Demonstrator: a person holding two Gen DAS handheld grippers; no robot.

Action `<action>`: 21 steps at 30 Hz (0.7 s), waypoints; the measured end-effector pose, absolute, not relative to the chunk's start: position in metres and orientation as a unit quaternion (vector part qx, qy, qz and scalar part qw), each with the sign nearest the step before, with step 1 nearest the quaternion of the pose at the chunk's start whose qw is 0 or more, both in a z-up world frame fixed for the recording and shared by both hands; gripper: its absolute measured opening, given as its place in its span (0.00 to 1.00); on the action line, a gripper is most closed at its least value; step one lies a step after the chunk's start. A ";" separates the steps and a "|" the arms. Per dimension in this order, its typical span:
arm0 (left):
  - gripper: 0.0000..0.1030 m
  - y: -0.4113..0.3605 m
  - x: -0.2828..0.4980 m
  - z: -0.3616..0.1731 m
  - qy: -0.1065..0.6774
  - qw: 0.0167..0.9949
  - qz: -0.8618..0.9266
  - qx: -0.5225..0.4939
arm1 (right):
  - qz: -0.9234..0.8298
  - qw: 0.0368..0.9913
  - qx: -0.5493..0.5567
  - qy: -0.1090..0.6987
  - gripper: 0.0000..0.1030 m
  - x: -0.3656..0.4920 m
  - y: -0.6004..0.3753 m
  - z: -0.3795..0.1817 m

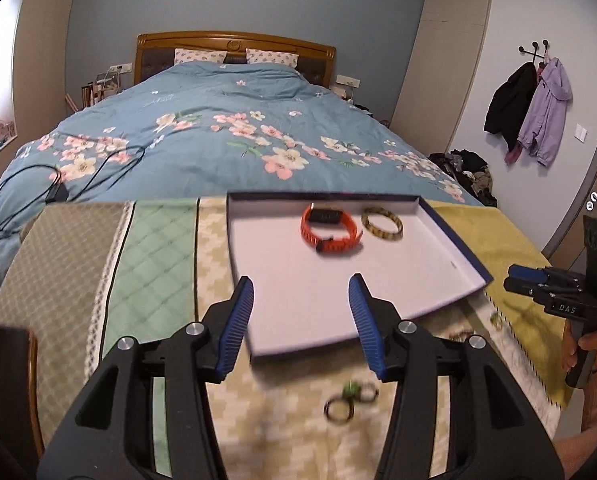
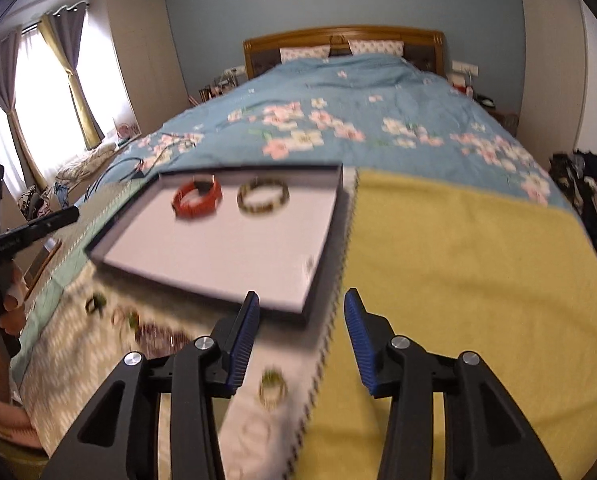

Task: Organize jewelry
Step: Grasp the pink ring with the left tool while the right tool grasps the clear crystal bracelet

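Observation:
A shallow white tray with a dark rim (image 1: 454, 236) (image 2: 330, 240) lies on a patchwork cloth. In it sit an orange watch band (image 1: 328, 229) (image 2: 197, 197) and a yellow-black bangle (image 1: 381, 224) (image 2: 263, 196). My left gripper (image 1: 300, 294) is open and empty above the tray's near edge. Blurred small rings (image 1: 348, 400) lie on the cloth below it. My right gripper (image 2: 301, 308) is open and empty near the tray's near right corner, above a small ring (image 2: 272, 390). More small jewelry (image 2: 138, 322) lies left of it.
A bed with a blue floral duvet (image 1: 234, 128) (image 2: 358, 112) stands behind the cloth. Black cables (image 1: 38, 184) lie on its left side. The yellow cloth panel (image 2: 478, 280) spreads to the right. Coats (image 1: 534, 112) hang on the right wall.

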State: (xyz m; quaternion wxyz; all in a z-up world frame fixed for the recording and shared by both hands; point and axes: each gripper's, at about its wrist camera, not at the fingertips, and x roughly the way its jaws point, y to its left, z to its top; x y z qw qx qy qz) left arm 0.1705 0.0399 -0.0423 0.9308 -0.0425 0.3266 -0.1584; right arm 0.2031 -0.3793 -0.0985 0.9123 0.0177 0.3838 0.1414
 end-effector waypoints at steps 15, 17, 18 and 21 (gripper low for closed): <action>0.49 0.010 0.118 -0.071 0.354 0.916 -0.186 0.004 | 0.172 0.904 0.011 0.392 0.41 0.173 -0.353 -0.117; 0.49 0.004 0.117 -0.071 0.358 0.913 -0.196 0.006 | 0.191 0.901 0.006 0.390 0.41 0.170 -0.342 -0.116; 0.49 0.002 0.117 -0.071 0.358 0.912 -0.199 0.007 | 0.200 0.899 0.003 0.390 0.41 0.169 -0.338 -0.115; 0.49 -0.007 0.114 -0.073 0.359 0.909 -0.210 0.014 | 0.225 0.892 -0.006 0.392 0.40 0.166 -0.323 -0.116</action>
